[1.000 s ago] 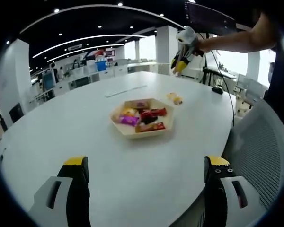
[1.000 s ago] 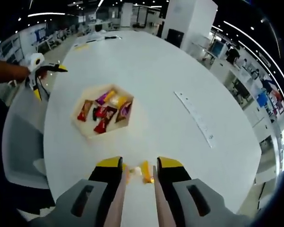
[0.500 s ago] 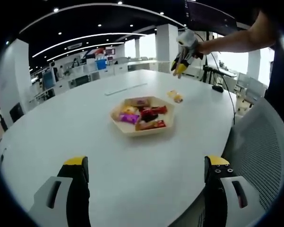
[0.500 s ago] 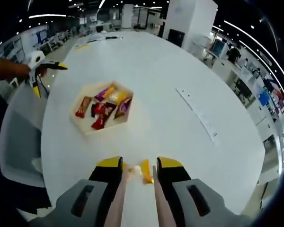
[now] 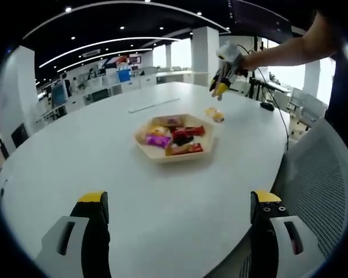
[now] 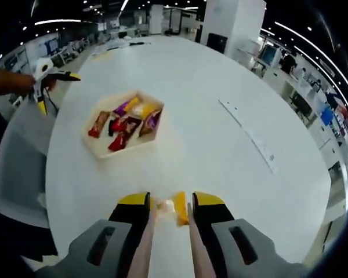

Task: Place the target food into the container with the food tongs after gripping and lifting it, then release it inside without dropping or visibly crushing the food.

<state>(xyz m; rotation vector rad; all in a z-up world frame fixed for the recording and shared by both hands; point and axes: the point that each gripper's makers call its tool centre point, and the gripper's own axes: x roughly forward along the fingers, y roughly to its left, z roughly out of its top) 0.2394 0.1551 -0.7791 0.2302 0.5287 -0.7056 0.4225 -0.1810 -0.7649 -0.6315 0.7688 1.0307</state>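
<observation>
From my remote seat I cannot read what the wrapped snacks (image 6: 123, 123) in the hexagonal tray (image 5: 146, 146) are; they are too small, only colours show. In the right gripper view, the tongs (image 6: 169, 255) run out of the bottom edge, and their tips partly cover the yellow food (image 6: 175, 208), so I cannot tell if they touch it. In the left gripper view the same food (image 5: 214, 115) is a tiny blur beside the tray. The right gripper (image 5: 224, 68) there is far and small; how its jaws stand is unclear. The left gripper (image 6: 51, 87) is equally small in the right gripper view. The white chair (image 5: 325, 191) is cut by the edge. The background desks are blurred.
</observation>
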